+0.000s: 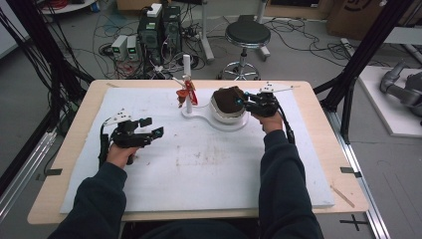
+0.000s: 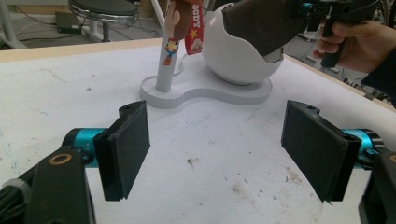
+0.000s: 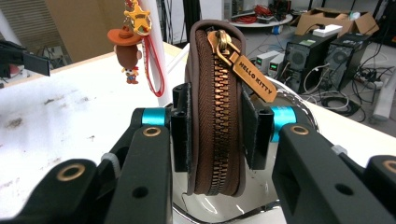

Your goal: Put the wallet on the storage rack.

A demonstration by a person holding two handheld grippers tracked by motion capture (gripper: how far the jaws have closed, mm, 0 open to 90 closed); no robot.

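Brown zipped pouch [image 3: 215,112], clamped edge-on in right gripper [image 3: 215,126] over white bowl [image 1: 226,115] at table's 12 o'clock; right gripper view alone reads its "HELLO KITTY" zip tag [image 3: 252,77]. Cowboy keychain [image 1: 189,92] hangs from post, 11 o'clock. Left gripper [image 2: 215,149], jaws spread, holds nothing, 9 o'clock.

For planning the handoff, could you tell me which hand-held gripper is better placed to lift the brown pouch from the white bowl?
Right hand-held gripper: already shut on the brown pouch over the white bowl. Left hand-held gripper is open, apart.
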